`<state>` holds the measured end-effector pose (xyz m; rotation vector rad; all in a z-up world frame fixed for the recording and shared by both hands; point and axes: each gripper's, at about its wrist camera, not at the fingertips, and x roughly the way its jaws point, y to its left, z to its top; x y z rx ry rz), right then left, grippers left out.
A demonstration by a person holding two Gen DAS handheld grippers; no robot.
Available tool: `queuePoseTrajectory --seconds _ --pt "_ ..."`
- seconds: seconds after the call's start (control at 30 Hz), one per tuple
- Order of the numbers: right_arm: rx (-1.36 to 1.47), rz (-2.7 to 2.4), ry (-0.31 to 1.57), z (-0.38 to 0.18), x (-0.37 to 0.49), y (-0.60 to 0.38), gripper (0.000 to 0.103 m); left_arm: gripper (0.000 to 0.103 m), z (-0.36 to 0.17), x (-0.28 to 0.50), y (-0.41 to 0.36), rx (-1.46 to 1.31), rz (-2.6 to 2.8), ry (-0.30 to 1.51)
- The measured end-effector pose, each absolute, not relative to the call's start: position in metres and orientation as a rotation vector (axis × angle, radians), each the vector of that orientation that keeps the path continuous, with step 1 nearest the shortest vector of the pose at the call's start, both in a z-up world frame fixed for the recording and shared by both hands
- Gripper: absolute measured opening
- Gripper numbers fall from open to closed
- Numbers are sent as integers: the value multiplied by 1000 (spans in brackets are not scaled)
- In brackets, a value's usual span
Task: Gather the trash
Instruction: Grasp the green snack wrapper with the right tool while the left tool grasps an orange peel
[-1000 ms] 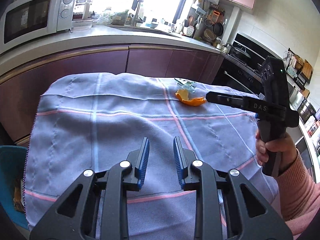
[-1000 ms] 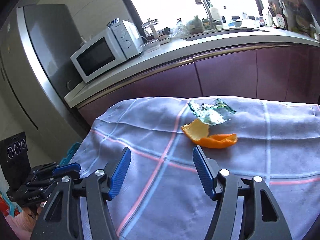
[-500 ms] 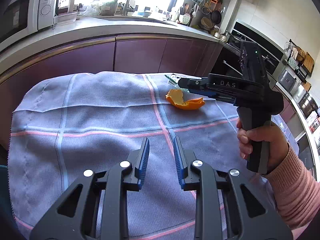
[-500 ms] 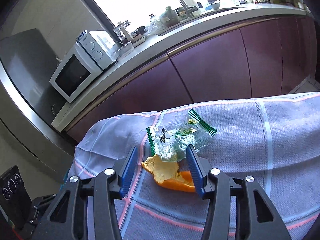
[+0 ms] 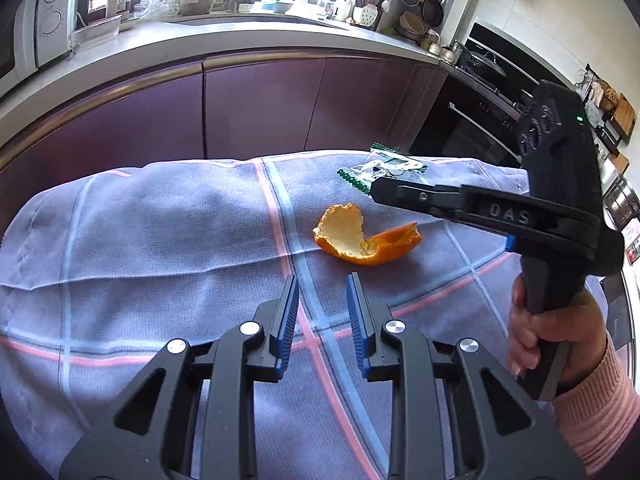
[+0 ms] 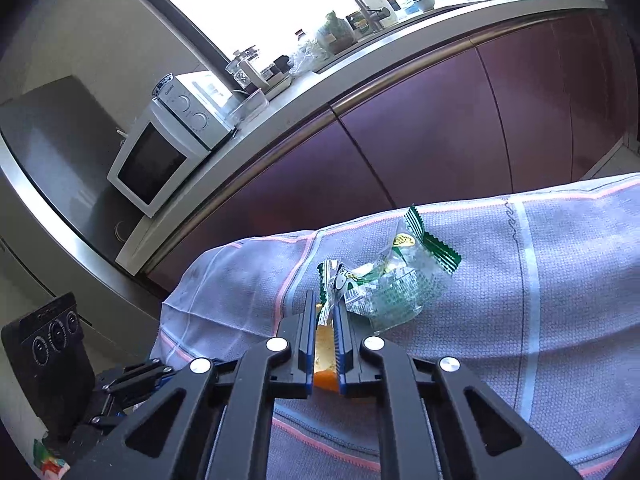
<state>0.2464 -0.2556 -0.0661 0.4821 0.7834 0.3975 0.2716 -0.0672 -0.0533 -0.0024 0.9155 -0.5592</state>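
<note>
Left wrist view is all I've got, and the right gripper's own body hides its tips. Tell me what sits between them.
Observer: In the right wrist view, the right gripper is closing its jaws with the near end of the clear, green-edged wrapper between them.
Operator: Confirm the peel isn't in that pinch.
Observer: The orange peel shows only through the slit between the fingers. It appears to lie lower down on the tablecloth, not between the tips.
Operator: Report the rest of the wrapper.
Observer: It spreads to the right of the jaws, outside the pinch, resting on the cloth.
</note>
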Motion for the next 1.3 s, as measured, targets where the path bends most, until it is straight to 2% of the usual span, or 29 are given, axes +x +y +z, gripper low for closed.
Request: queuePoseTrajectory --seconds 0.17,0.6,0.63,0.67,0.83,1.3 --pt "415 385 774 -58 234 -262 7 28 -60 292 -82 -20 -554 937" --pt "447 384 826 -83 229 -279 7 34 -84 334 -102 -92 -540 1006" --pt "449 386 827 -84 229 -279 7 30 -84 335 -103 -93 -540 1005" --pt "449 389 829 -85 229 -279 7 21 -85 336 -104 -99 -546 1010" --pt "449 397 828 -85 227 -280 7 10 -87 325 -106 -98 -547 1005" --pt "358 425 770 -61 200 -257 7 6 -72 273 -71 -144 -551 950"
